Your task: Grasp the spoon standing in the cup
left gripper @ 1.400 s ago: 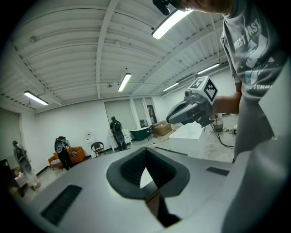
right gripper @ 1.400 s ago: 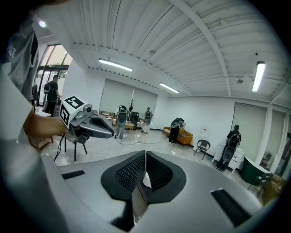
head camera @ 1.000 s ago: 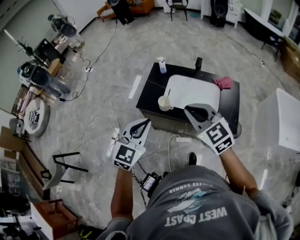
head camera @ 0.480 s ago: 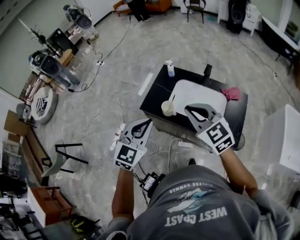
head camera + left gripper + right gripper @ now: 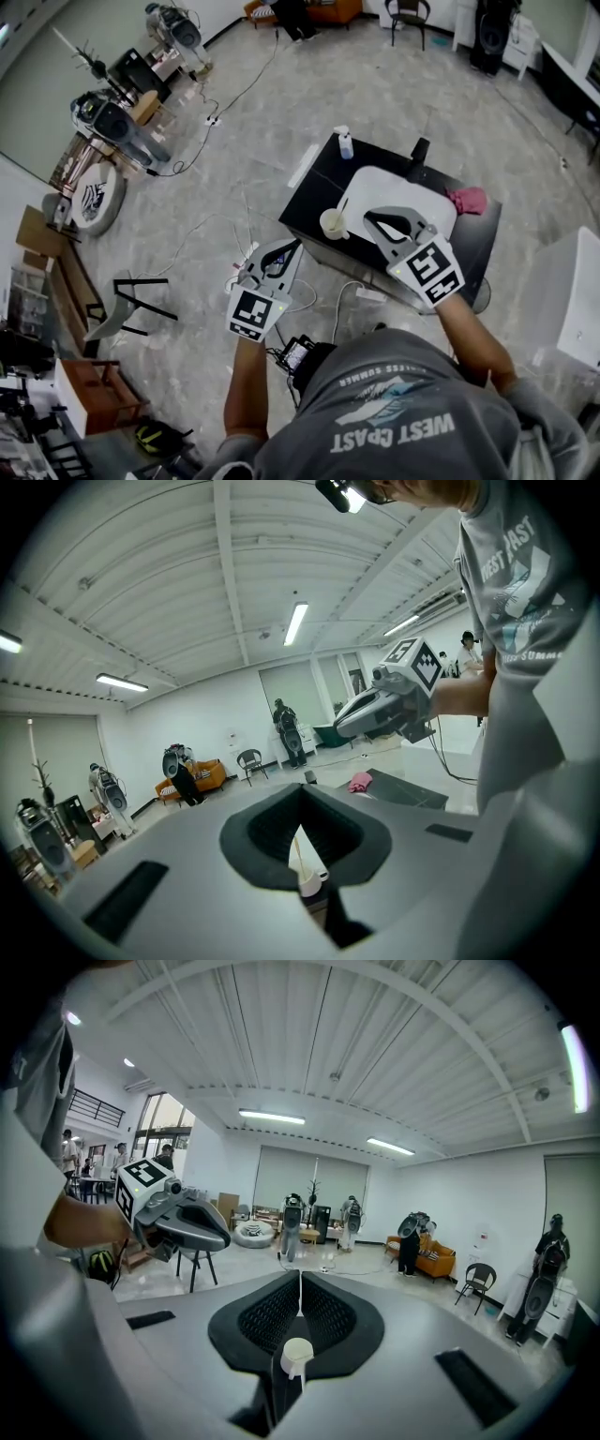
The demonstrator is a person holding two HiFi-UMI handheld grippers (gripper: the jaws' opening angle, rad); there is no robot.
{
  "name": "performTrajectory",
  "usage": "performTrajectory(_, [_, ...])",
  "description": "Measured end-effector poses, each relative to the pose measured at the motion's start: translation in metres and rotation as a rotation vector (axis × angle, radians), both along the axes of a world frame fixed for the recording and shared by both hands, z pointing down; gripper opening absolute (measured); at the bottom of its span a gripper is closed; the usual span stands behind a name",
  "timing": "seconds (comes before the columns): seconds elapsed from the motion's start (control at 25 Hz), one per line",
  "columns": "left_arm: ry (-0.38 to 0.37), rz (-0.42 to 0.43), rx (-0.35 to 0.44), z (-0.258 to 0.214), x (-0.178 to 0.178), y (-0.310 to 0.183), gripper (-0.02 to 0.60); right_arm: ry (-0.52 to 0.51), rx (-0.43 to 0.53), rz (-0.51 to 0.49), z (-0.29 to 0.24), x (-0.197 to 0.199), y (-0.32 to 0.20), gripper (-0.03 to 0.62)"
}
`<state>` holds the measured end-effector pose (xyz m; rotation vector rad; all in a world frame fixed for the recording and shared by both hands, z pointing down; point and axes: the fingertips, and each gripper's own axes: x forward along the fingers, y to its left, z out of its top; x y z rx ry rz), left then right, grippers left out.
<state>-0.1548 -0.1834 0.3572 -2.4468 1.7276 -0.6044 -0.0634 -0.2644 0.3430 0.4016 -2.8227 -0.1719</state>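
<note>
A pale cup (image 5: 333, 223) stands at the near left edge of a low black table (image 5: 309, 202), with a thin spoon (image 5: 343, 204) upright in it. My right gripper (image 5: 368, 217) hovers just right of the cup, over a white tray (image 5: 403, 187), jaws shut and empty. My left gripper (image 5: 296, 244) hangs over the floor in front of the table, short of the cup, also shut and empty. In the left gripper view the cup (image 5: 309, 883) and spoon (image 5: 298, 850) show below my left gripper (image 5: 300, 787). In the right gripper view the cup (image 5: 297, 1354) sits below my right gripper (image 5: 300, 1274).
On the table stand a spray bottle (image 5: 346, 142), a dark upright object (image 5: 419, 150) and a pink cloth (image 5: 468, 200). Cables and a power strip (image 5: 367, 294) lie on the floor by the table. A white cabinet (image 5: 572, 300) is at right; a folded stand (image 5: 131, 309) and equipment at left.
The head view has shifted, so the table and floor sit slightly lower and to the right. Both grippers stay shut in about the same places; the right one is slightly nearer the cup.
</note>
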Motion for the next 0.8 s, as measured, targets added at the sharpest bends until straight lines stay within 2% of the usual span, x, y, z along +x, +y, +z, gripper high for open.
performTrajectory(0.32, [0.006,0.023,-0.028,0.014,0.013,-0.027,-0.002,0.014,-0.039,-0.009,0.020,-0.003,-0.023,0.032])
performTrajectory(0.8, [0.043,0.115,-0.050,0.032,-0.006,-0.071,-0.002,0.043,-0.097,0.060,0.049,-0.022,-0.045,0.032])
